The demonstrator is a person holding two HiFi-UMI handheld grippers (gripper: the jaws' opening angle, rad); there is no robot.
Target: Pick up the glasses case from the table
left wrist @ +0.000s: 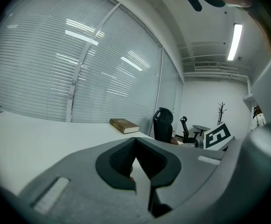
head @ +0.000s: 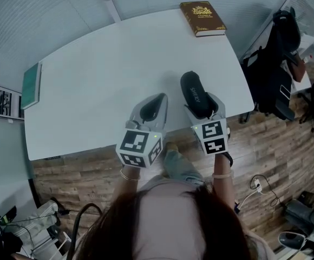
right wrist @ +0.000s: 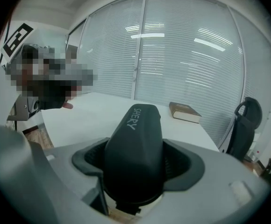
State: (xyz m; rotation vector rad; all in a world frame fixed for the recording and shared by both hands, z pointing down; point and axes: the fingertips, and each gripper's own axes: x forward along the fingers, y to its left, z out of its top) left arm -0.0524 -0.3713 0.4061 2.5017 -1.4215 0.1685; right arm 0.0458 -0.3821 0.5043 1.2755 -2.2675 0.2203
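Case (head: 196, 93): black, hard-looking moulded shell, rounded and smooth; likely light and stiff, apt to slip on its curved faces, so best taken across the two long sides near the middle.

Left edge of table (head: 92, 80): green book (head: 31, 84), cover unreadable; near edge, left of centre: left gripper (head: 152, 108), jaws drawn together to a point, nothing between them.

Near edge, right of centre: right gripper (head: 203, 106) clamped on the case's rear half, a pad on either long side; front half juts out over the table toward the far edge; looks held clear of the top; white lettering "SHERY" on the lid (right wrist: 134, 157).

Far right corner: brown book (head: 202, 18), gold ornament, title too small to read.
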